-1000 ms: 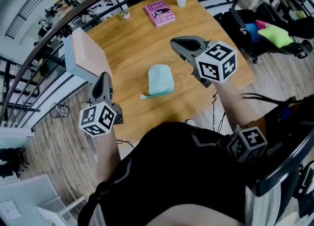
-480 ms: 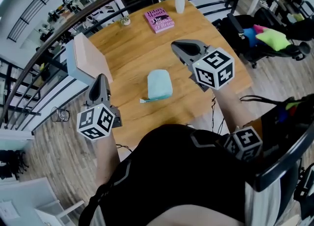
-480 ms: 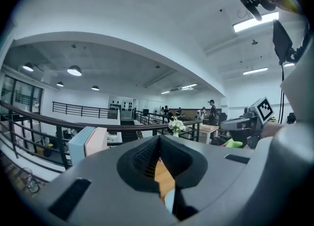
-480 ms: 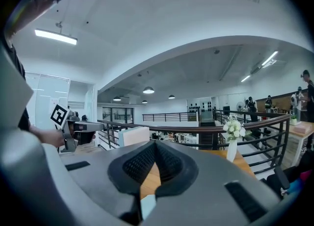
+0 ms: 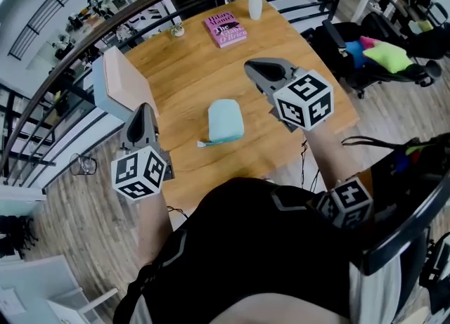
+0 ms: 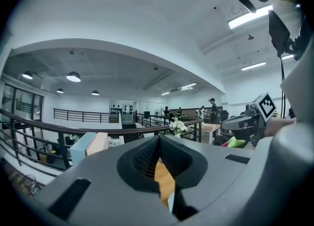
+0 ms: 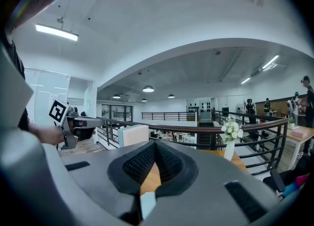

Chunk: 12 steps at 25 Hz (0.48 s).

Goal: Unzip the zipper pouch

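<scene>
A light blue zipper pouch (image 5: 225,120) lies flat near the middle of the round wooden table (image 5: 183,69), its small pull tab (image 5: 202,144) sticking out at the near left corner. My left gripper (image 5: 144,110) hovers left of the pouch, apart from it, jaws shut and empty. My right gripper (image 5: 253,69) hangs to the pouch's right and a little beyond it, also shut on nothing. In the left gripper view the shut jaws (image 6: 158,140) point across the table, with the right gripper (image 6: 250,118) opposite. The right gripper view shows its shut jaws (image 7: 155,144) and the left gripper (image 7: 73,122).
A pink book (image 5: 226,27) and a white vase of flowers (image 5: 254,3) stand at the table's far side. A pale blue and tan board (image 5: 119,83) leans at the left edge. A dark railing (image 5: 91,41) curves behind, and a chair with bright cushions (image 5: 383,48) stands at right.
My left gripper has risen a little beside the table's left edge. The right gripper has hardly moved, and the pouch lies where it was.
</scene>
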{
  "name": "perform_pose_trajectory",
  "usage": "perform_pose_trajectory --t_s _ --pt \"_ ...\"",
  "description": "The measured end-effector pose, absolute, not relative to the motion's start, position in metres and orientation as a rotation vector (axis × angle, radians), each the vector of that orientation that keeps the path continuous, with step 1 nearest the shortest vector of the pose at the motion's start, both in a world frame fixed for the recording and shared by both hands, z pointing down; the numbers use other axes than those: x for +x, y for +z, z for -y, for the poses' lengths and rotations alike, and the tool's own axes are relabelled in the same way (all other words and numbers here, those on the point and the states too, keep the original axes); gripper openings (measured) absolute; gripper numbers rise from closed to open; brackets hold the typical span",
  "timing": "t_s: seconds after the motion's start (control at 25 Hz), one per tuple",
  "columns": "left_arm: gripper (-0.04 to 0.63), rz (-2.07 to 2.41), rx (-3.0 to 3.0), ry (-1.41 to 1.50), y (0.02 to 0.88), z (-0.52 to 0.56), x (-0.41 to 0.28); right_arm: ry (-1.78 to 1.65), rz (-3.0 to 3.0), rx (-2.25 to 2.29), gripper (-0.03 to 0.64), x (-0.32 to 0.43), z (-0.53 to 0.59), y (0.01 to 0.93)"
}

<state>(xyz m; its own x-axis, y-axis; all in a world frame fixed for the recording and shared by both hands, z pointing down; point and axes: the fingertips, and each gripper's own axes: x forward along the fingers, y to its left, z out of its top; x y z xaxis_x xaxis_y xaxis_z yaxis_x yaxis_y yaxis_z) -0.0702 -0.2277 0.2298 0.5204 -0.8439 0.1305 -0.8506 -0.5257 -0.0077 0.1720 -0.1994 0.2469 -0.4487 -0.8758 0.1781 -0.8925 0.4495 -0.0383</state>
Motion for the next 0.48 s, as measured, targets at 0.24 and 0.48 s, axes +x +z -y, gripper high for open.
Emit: perform_pose_trajectory --t_s 0.24,0.48 --pt "0.029 1.541 2.692 0.175 0.226 0.223 -0.077 0.159 2.556 1.542 0.008 0.164 0.194 0.246" --pt "0.029 1.56 2.681 0.176 0.228 0.221 -0.083 0.131 2.546 1.542 0.008 0.162 0.193 0.244"
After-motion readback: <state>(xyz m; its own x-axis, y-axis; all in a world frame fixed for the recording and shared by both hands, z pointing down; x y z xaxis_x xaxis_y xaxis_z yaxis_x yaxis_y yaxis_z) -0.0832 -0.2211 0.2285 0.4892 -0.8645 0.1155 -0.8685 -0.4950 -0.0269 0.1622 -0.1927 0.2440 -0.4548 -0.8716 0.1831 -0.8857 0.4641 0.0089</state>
